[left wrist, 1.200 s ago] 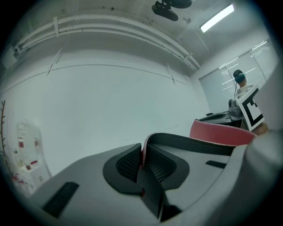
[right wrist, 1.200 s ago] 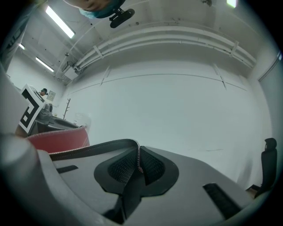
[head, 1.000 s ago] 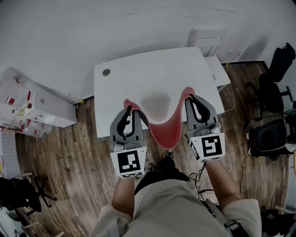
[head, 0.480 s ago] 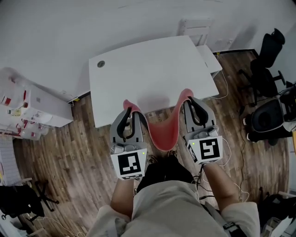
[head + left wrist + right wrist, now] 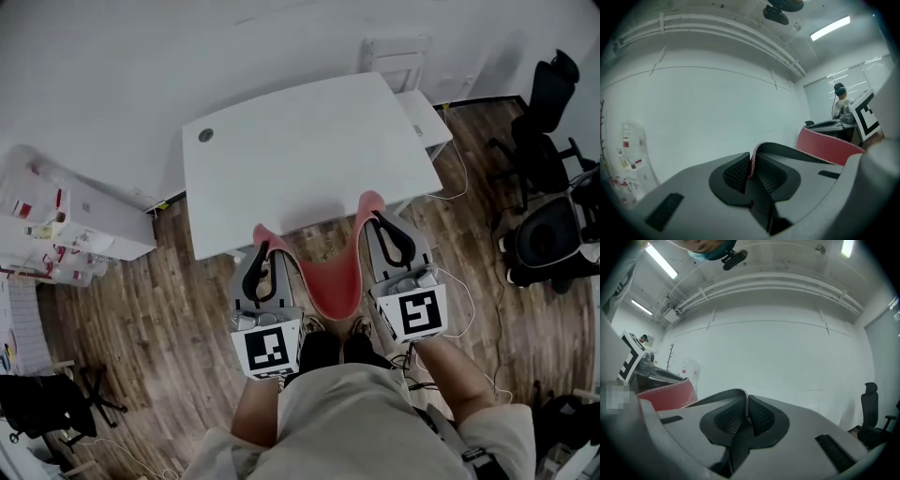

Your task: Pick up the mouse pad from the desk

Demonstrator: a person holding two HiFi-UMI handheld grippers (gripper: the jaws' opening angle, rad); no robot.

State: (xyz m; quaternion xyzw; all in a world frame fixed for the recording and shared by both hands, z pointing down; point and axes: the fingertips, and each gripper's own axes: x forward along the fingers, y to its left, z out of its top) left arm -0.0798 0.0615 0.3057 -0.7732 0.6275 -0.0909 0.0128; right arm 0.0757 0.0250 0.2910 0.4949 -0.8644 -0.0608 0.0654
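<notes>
Mouse pad (image 5: 330,279): red on one face, dark on the other. It is clear of the desk and hangs in a deep U between the two grippers, over the floor just on the near side of the desk's near edge.

Left gripper (image 5: 263,240): clenched on the pad's left corner, with the stitched edge pinched between its ribbed pads (image 5: 735,172).

Right gripper (image 5: 374,212): likewise clamped, on the right corner (edge nipped between the pads (image 5: 763,417)).

The two grippers sit side by side.

Desk (image 5: 300,141): white, with a round cable port (image 5: 205,135) at its far left.

Wood floor (image 5: 141,309) all around. Black office chairs (image 5: 548,141) stand to the right, a white cabinet (image 5: 89,220) to the left.
</notes>
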